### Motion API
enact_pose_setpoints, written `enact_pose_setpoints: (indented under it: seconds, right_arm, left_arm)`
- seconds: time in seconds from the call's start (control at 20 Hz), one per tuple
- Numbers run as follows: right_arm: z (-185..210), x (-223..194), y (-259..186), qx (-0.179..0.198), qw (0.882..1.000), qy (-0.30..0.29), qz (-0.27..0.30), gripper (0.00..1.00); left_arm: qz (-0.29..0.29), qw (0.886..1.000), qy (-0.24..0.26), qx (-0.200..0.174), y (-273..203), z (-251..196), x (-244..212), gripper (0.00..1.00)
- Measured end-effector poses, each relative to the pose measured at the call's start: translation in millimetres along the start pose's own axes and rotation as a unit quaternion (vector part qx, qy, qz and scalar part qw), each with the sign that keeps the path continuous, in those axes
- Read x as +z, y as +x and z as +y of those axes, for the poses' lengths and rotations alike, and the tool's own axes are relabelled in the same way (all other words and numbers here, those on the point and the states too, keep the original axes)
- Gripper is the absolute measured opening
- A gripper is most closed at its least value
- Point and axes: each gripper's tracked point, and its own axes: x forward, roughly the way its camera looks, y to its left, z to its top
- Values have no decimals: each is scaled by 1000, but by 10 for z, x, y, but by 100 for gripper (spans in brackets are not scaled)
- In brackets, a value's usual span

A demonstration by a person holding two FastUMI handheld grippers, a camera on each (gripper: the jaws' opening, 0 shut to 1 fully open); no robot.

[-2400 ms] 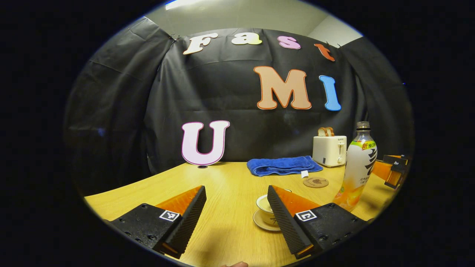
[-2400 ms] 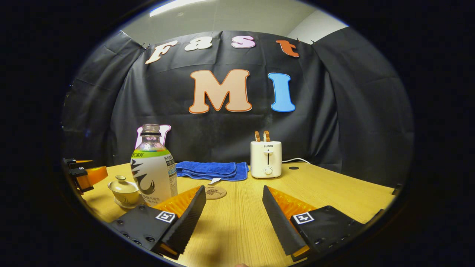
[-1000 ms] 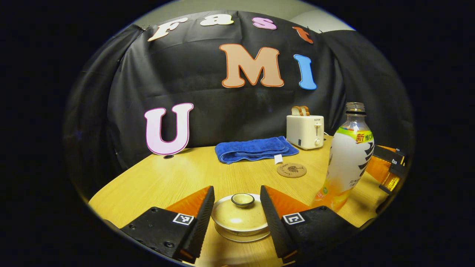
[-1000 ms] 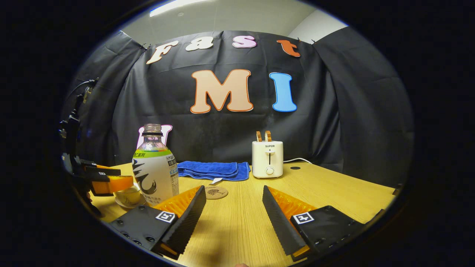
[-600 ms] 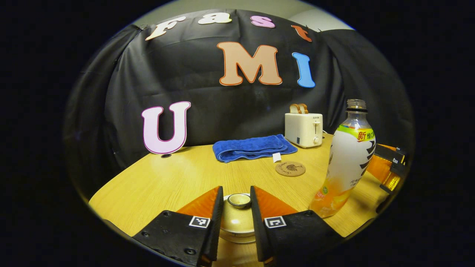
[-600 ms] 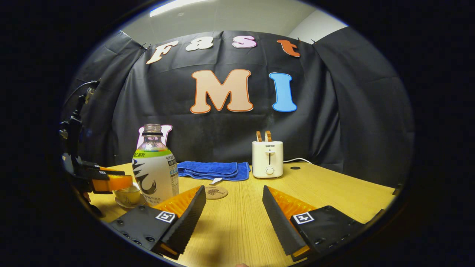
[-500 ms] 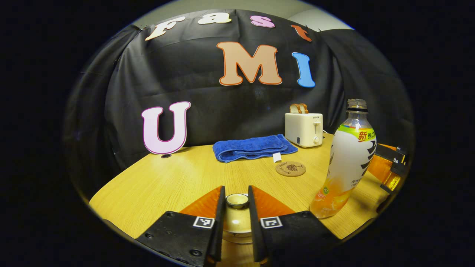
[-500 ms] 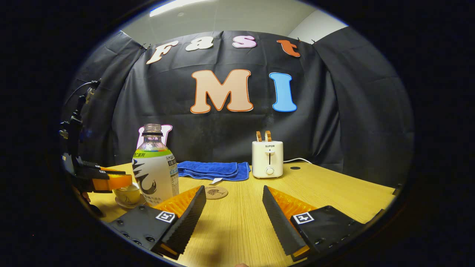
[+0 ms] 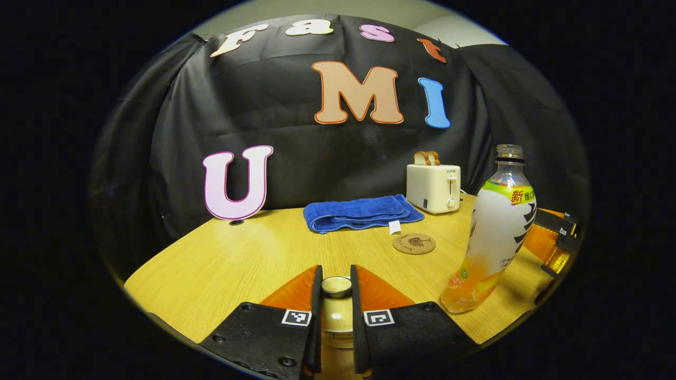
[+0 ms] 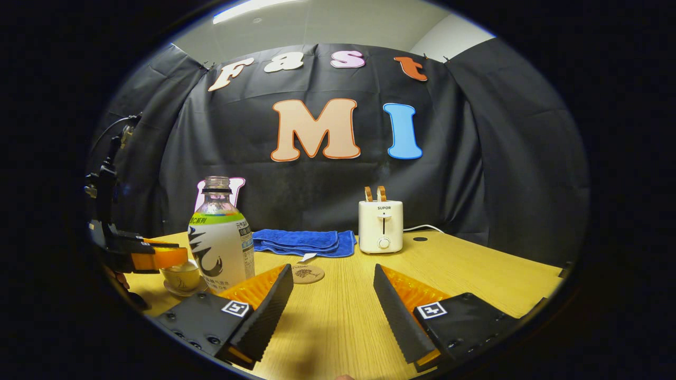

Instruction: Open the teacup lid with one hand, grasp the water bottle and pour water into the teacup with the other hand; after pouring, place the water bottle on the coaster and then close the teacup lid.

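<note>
My left gripper (image 9: 336,273) is shut on the knob (image 9: 336,286) of the cream teacup lid (image 9: 336,319), pinched between both fingers. In the right gripper view that gripper (image 10: 150,257) sits over the teacup (image 10: 180,275) on its saucer; whether the lid is raised cannot be told. The uncapped water bottle (image 9: 499,232) (image 10: 221,244) stands upright just right of the cup. A round brown coaster (image 9: 414,244) (image 10: 307,274) lies behind it. My right gripper (image 10: 332,274) hovers open over bare table, right of the bottle, holding nothing.
A folded blue towel (image 9: 362,212) (image 10: 301,241) lies at the back of the wooden table (image 10: 475,274). A white toaster (image 9: 433,181) (image 10: 381,226) with bread stands beside it. The other gripper (image 9: 554,243) shows at the right edge beyond the bottle.
My left gripper swung over the teacup, lowered and shut its fingers on the lid knob. The right gripper and the bottle have stayed still.
</note>
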Motion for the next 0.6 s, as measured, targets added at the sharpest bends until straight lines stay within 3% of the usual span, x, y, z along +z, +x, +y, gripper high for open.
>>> enact_pose_setpoints:
  seconds: [0.05, 0.15, 0.25, 0.3, 0.4, 0.6]
  right_arm:
    - [-4, -10, 1, 0, 1000, 0, 0, 93]
    - [-11, -6, -2, -1, 1000, 0, 0, 98]
    - [-8, 1, -10, -2, 1000, 0, 0, 98]
    - [8, -2, -18, 1, 1000, 0, 0, 93]
    - [49, -1, -41, 7, 1000, 0, 1, 98]
    - [136, -9, -153, 25, 1000, 1, 3, 98]
  left_arm:
    - [-3, 1000, -1, -1, -2, -12, 17, 21]
    - [-6, 1000, 1, -2, -13, -17, 53, 21]
    - [-9, 1000, 1, 0, -31, -2, 89, 21]
    - [-13, 1000, 0, 1, -43, 17, 113, 21]
    - [-16, 1000, -6, 5, -63, 52, 145, 21]
    - [-27, 999, -14, 9, -148, 106, 221, 21]
